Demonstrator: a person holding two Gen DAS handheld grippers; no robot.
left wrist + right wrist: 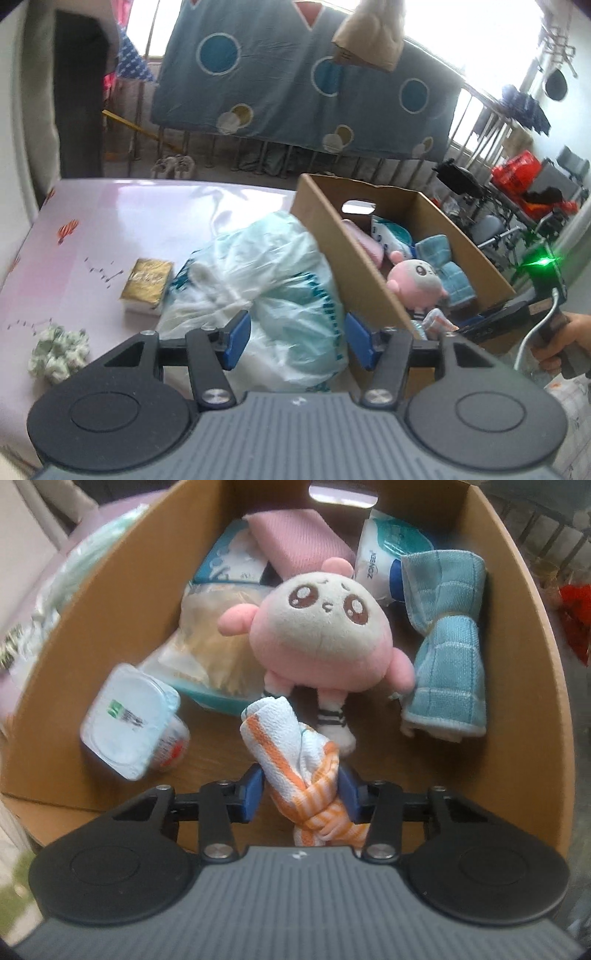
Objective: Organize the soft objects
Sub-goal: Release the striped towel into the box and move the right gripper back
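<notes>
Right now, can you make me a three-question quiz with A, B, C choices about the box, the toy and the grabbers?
1. Where is the pink plush?
A. on the bed
B. in the box
C. on the floor

2. What colour are the stripes on the cloth between the right gripper's fingers?
A. orange
B. purple
C. black

3. What does the left gripper hold?
A. the scrunchie
B. the tissue pack
C. nothing

Answers:
1 B: the plush lies among the towels and packs inside the cardboard walls.
2 A: the white cloth has orange bands.
3 C: its blue pads stand apart, with the plastic bag only behind them; the scrunchie and tissue pack lie on the bed.
</notes>
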